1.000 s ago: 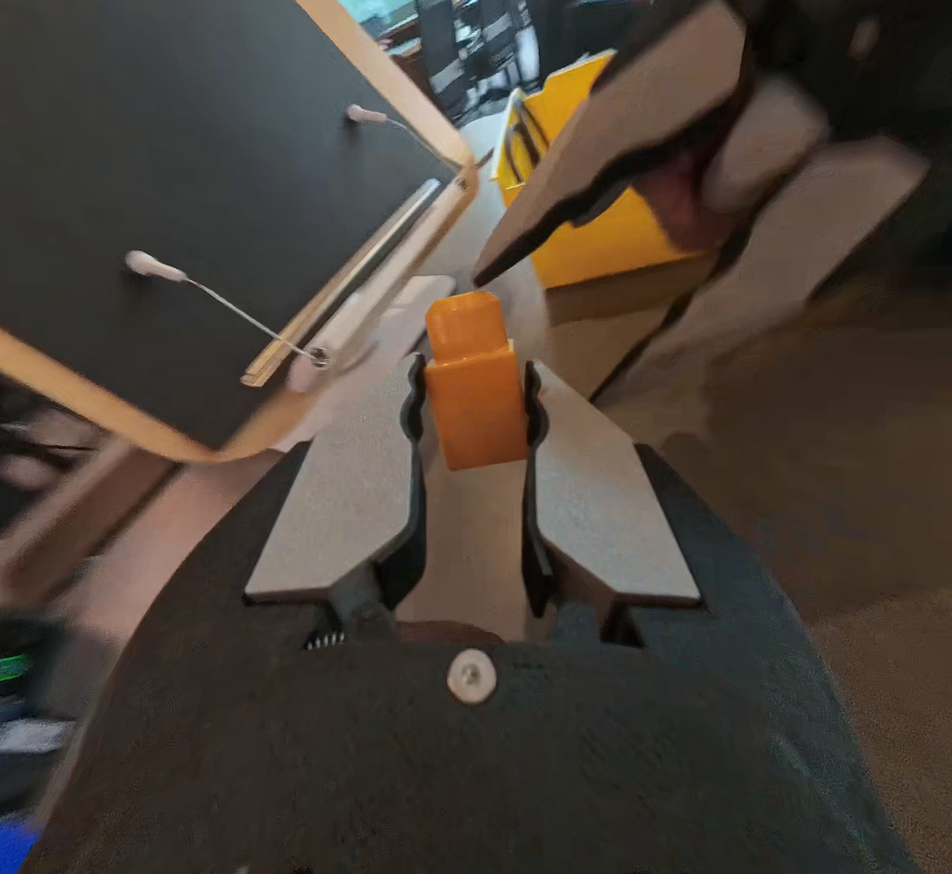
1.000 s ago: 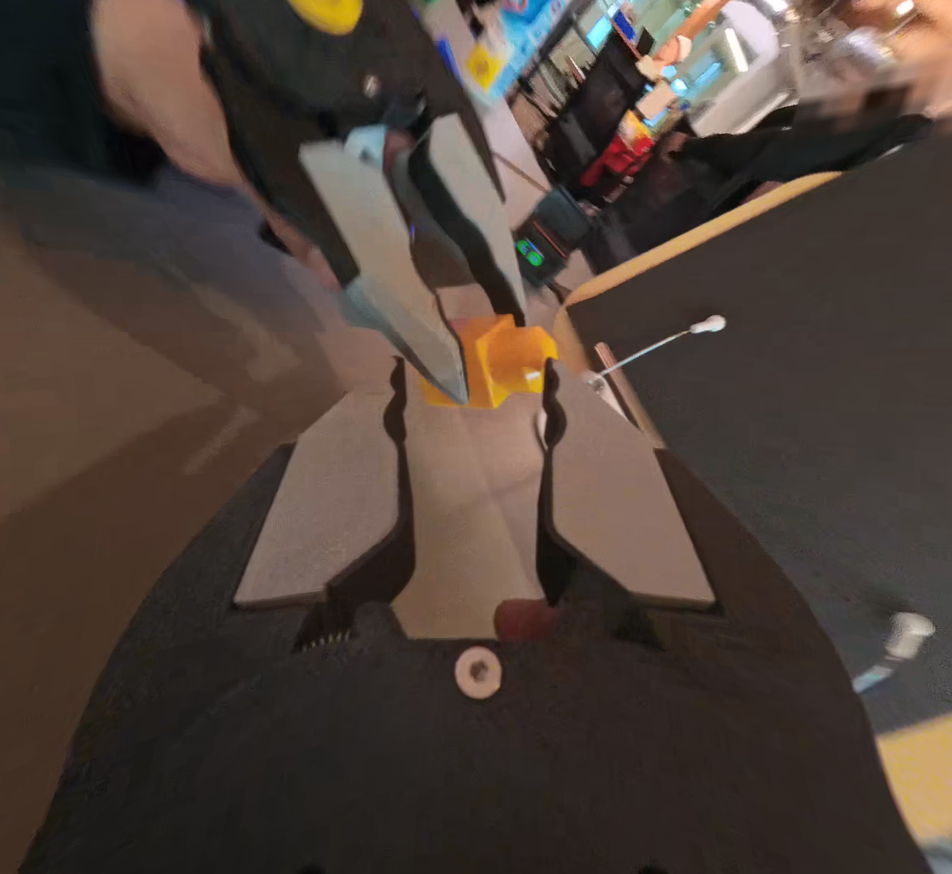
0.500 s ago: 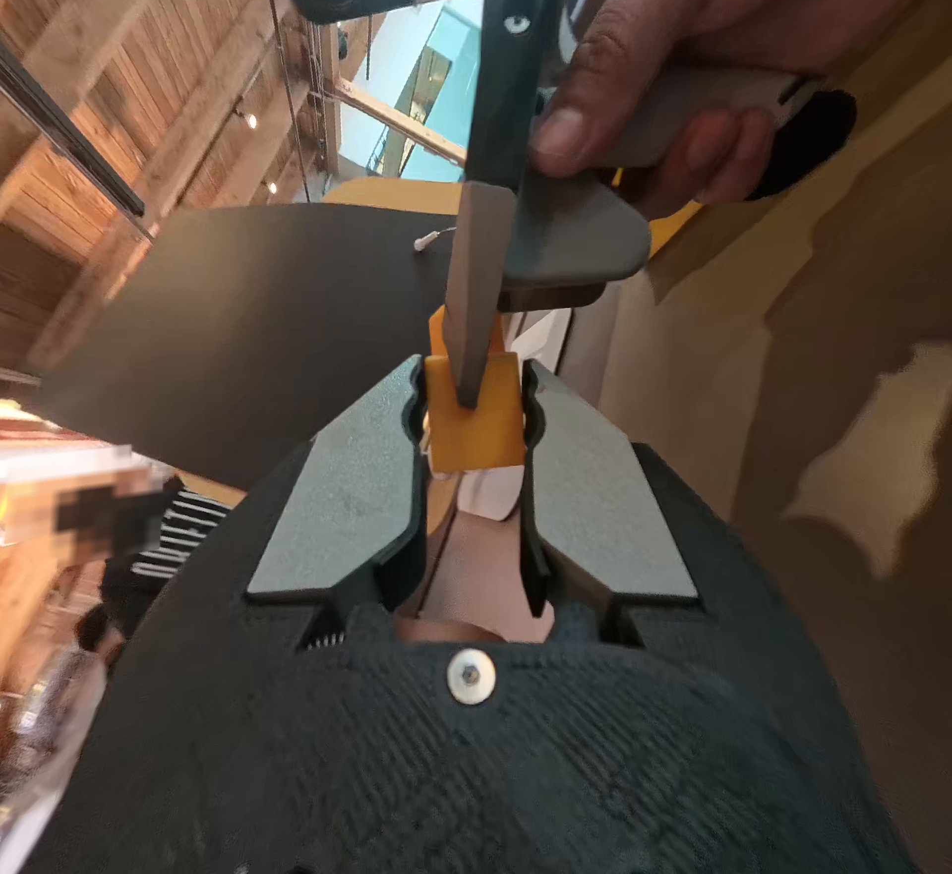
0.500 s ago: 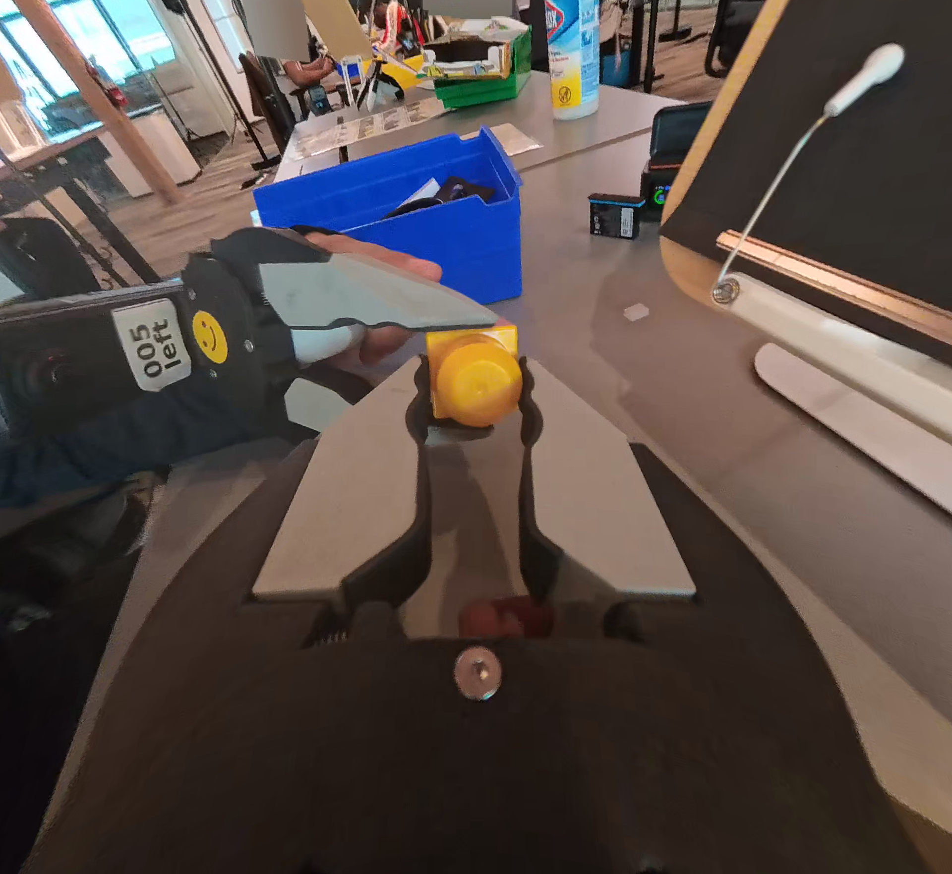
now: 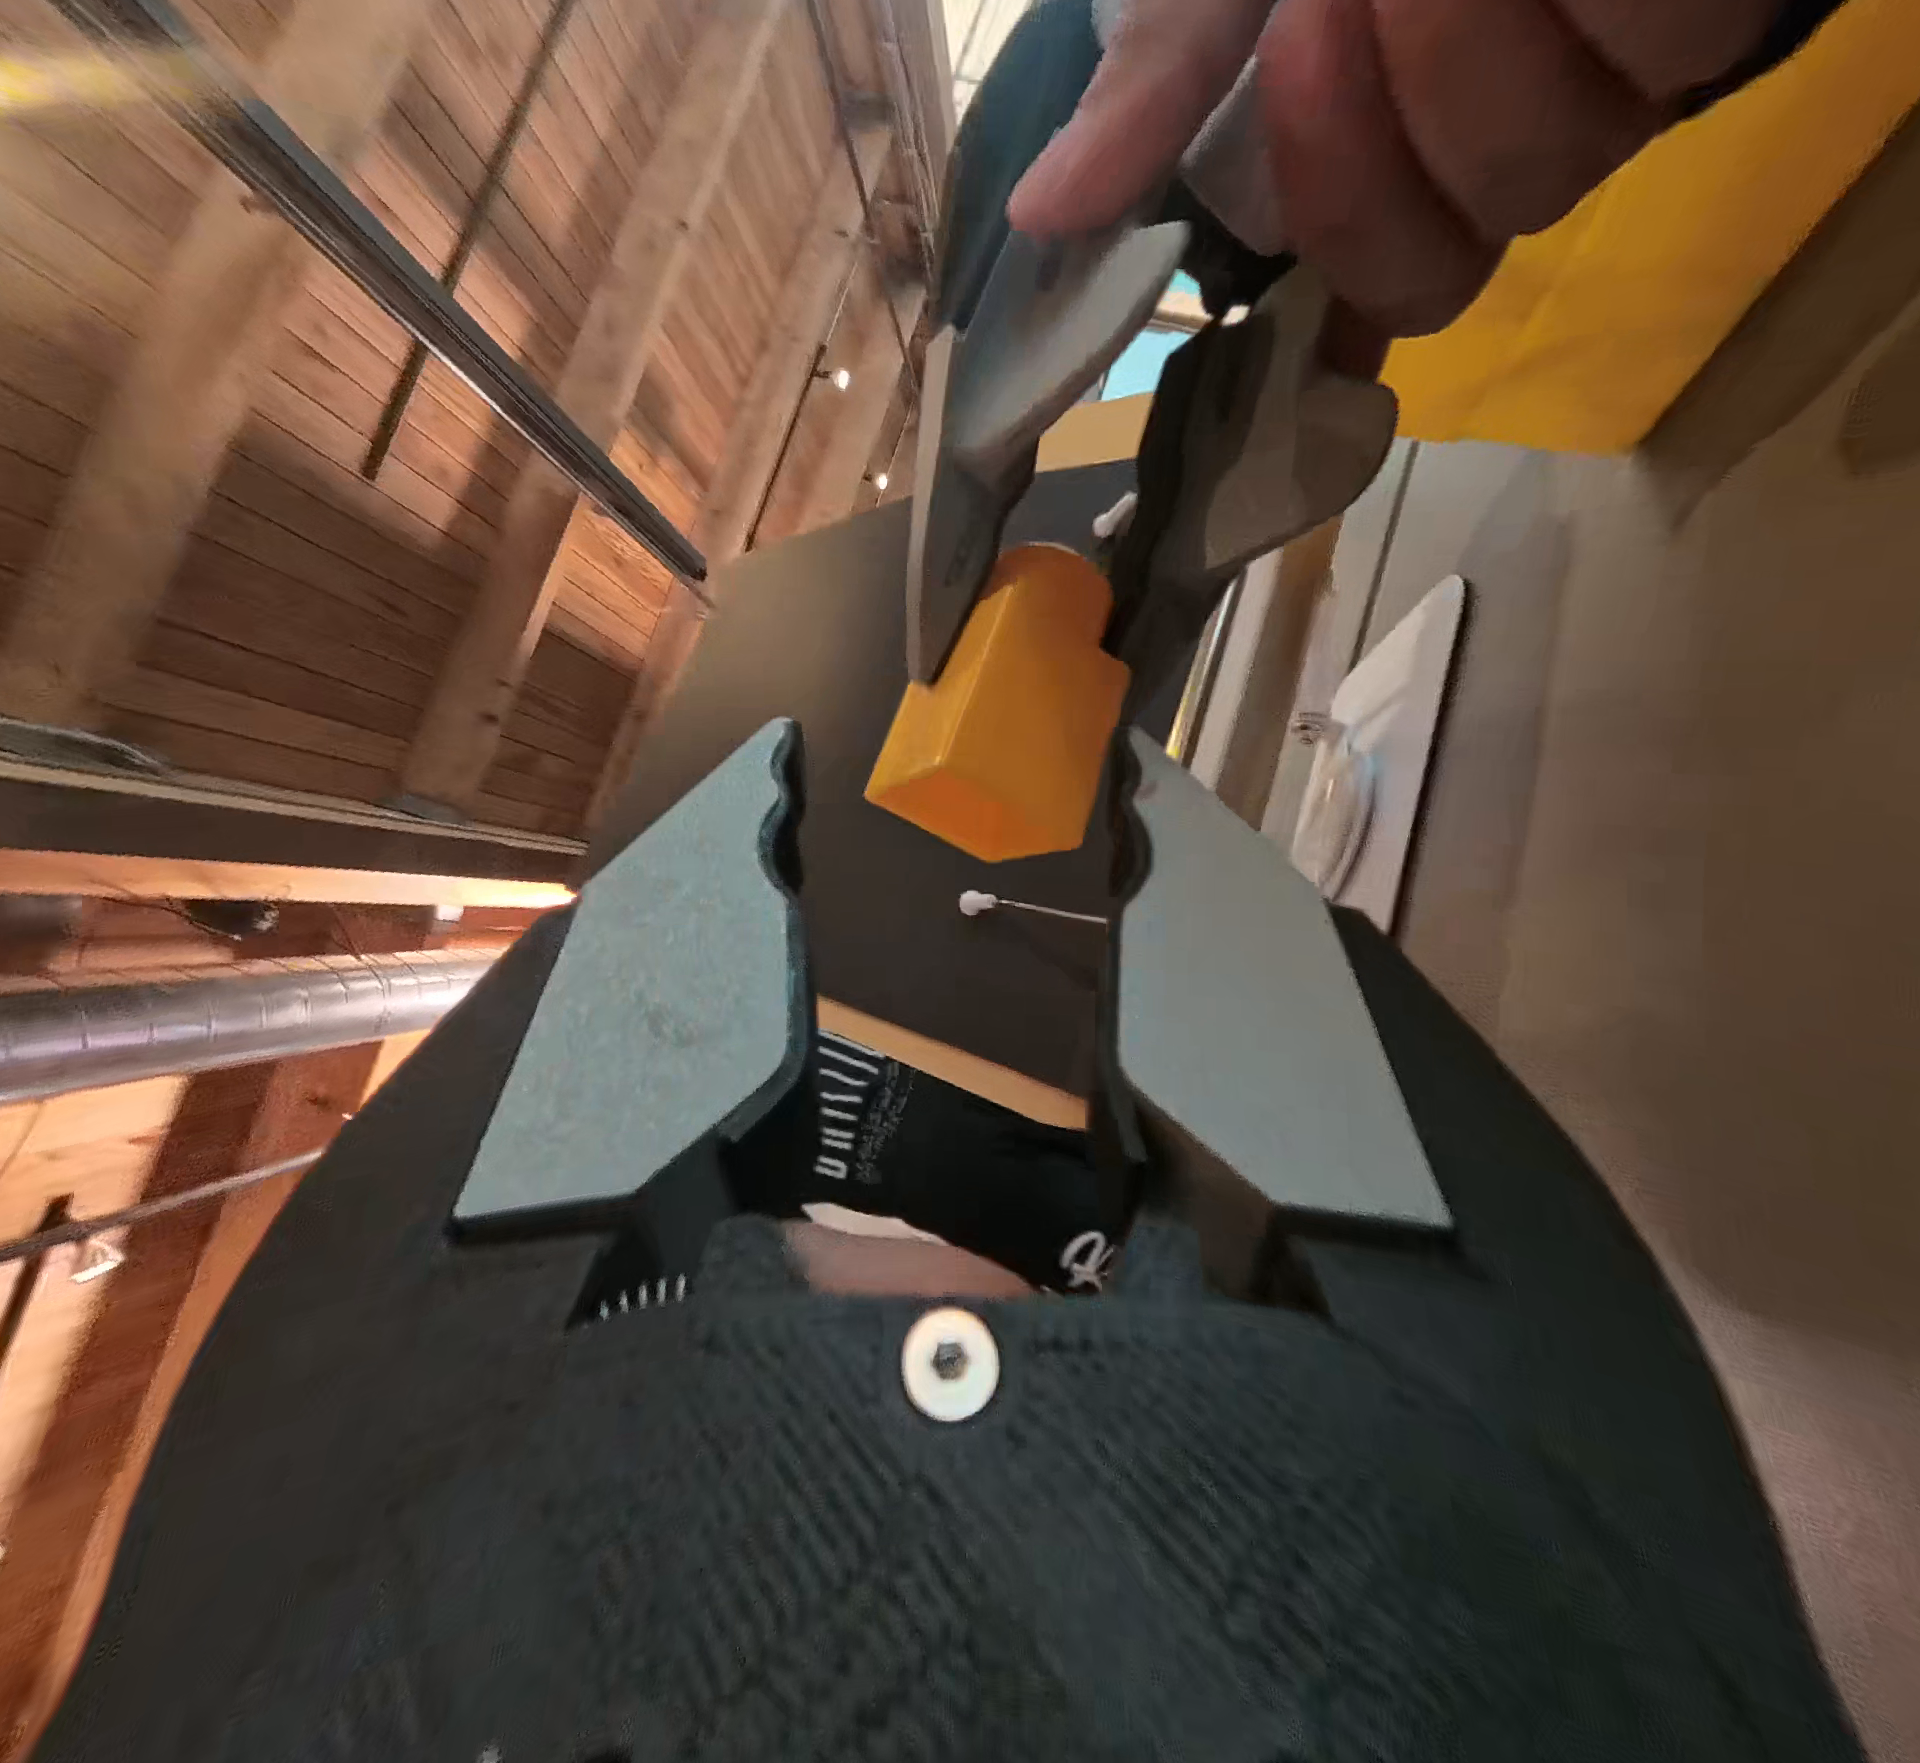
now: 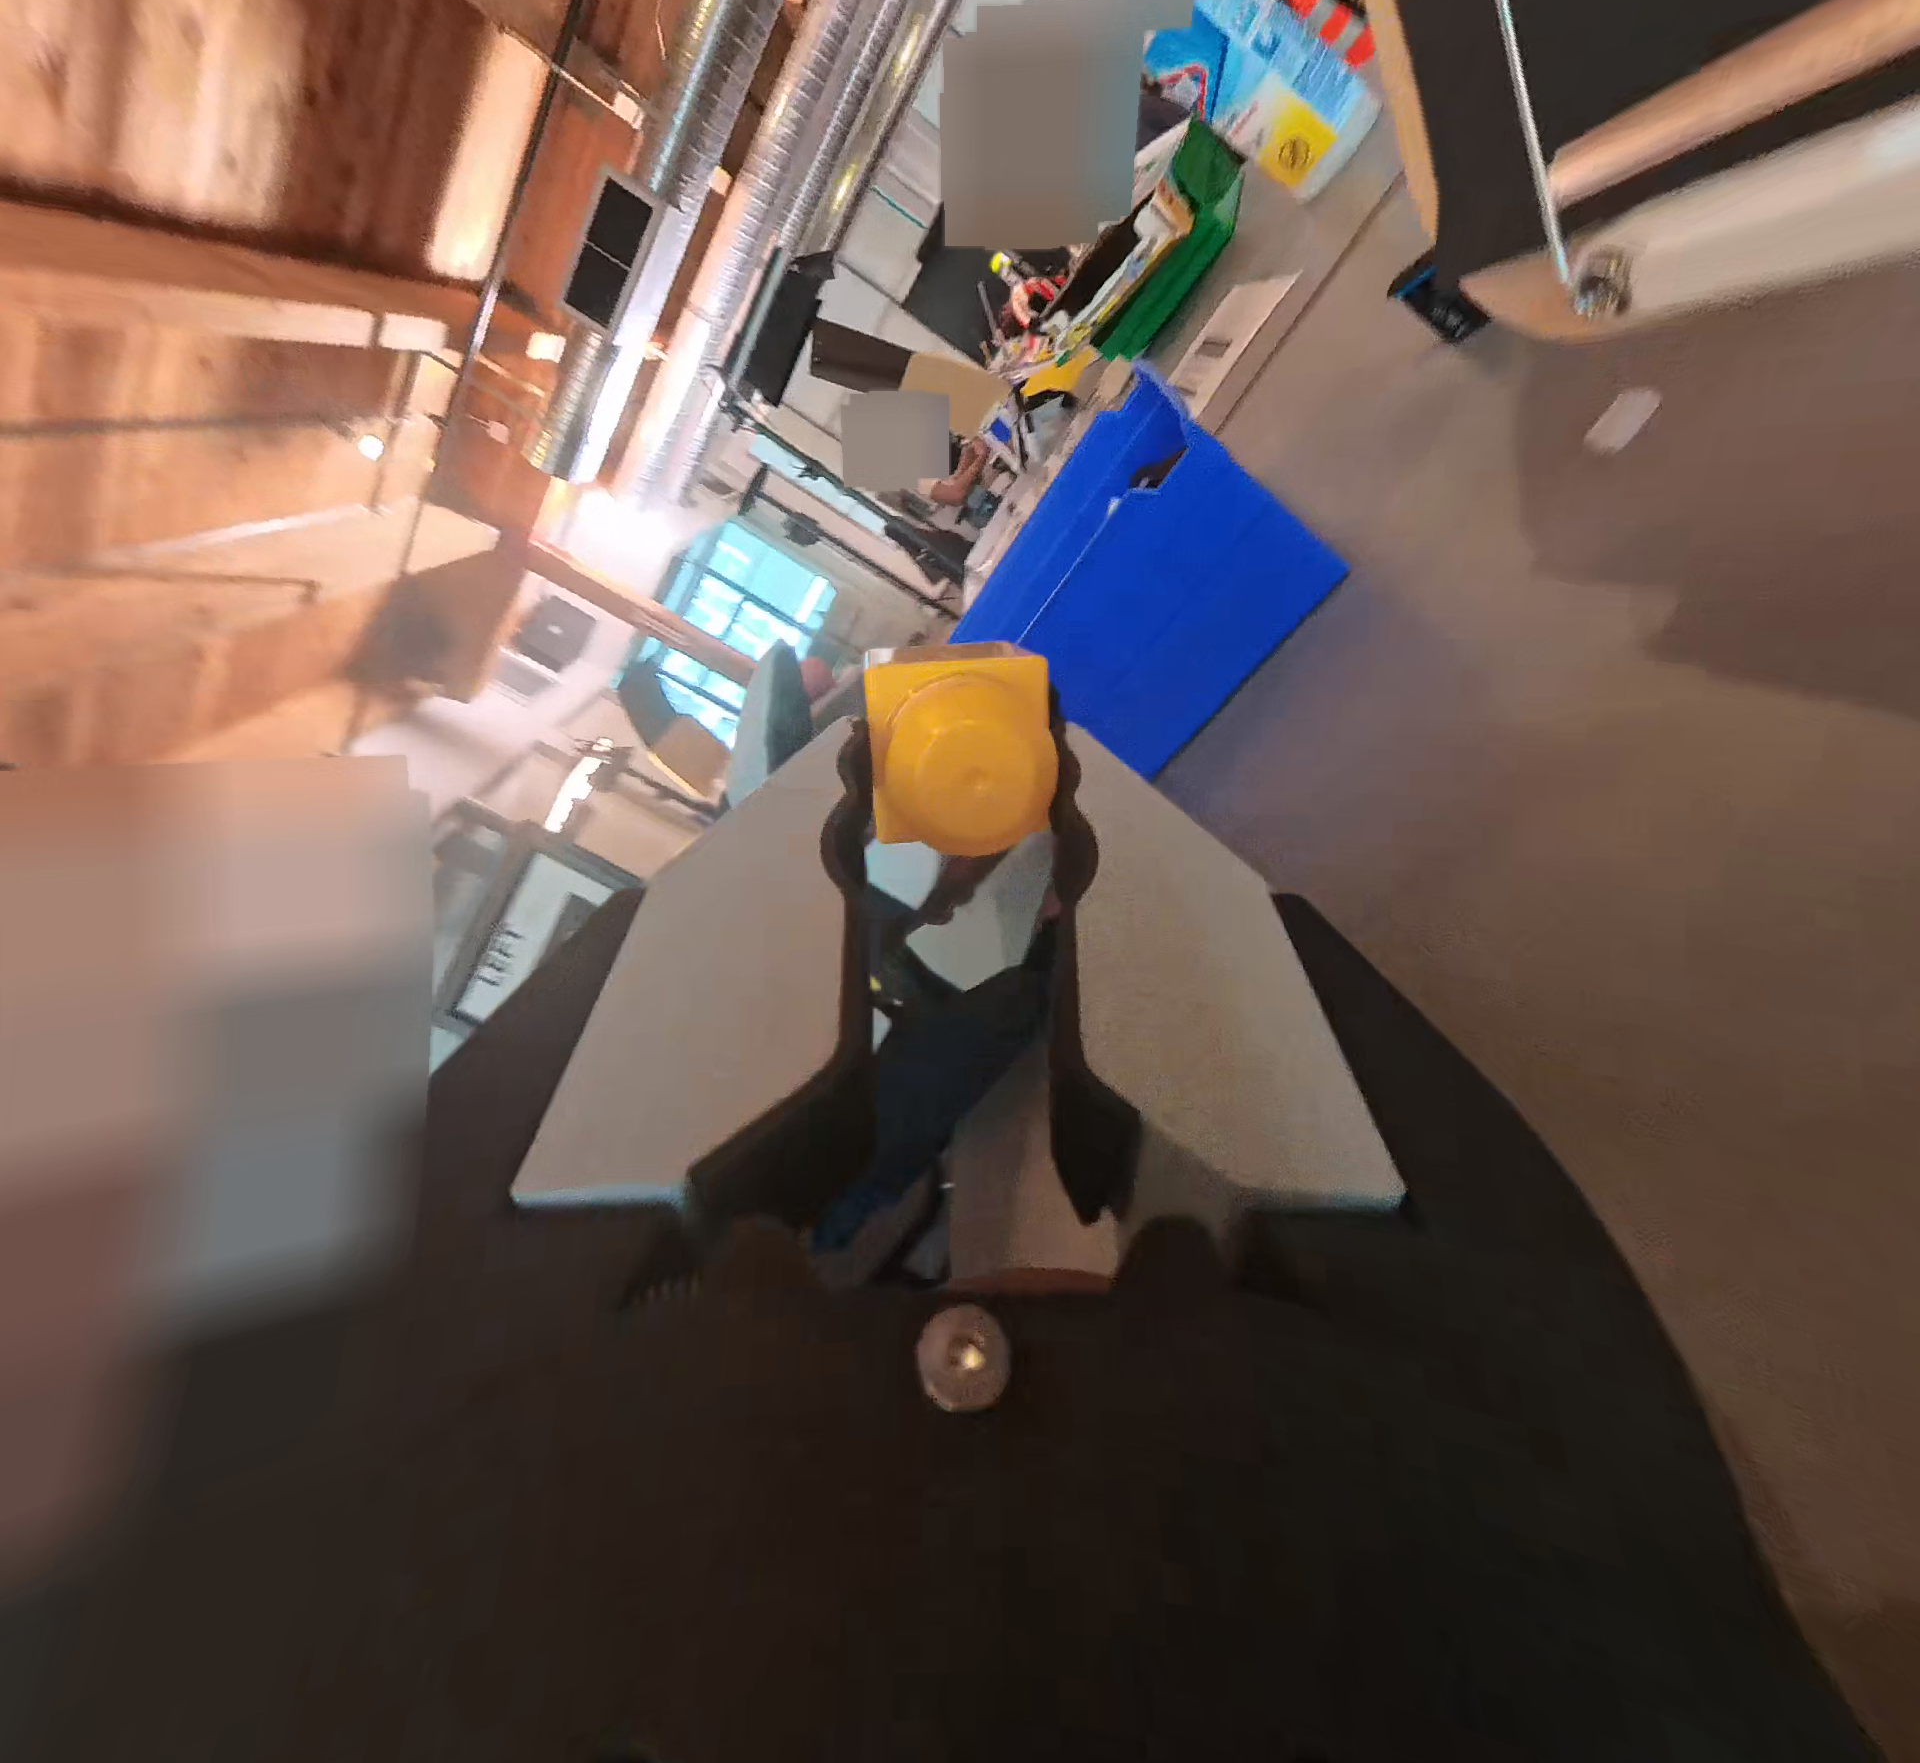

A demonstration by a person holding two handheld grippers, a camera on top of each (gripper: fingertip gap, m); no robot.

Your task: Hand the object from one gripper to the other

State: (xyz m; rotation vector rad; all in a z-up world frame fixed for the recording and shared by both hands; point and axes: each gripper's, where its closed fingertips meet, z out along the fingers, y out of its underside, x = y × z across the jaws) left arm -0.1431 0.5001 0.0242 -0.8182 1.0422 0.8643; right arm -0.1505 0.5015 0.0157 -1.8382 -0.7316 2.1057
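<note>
Orange block [image 6: 961, 757] between right fingers [image 6: 1174, 986]

Block [image 5: 1003, 726] between right gripper [image 5: 1023, 612] fingertips, above left gripper [image 5: 956, 804] gap; bin [image 6: 1153, 591] on table [image 6: 1558, 778] behind block.

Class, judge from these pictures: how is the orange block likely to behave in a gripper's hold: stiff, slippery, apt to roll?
The orange block probably stays stiff: the right gripper leaves no visible dent. Its smooth, glossy faces might slip. Flat sides suggest that it would not roll; its round knob might.
</note>
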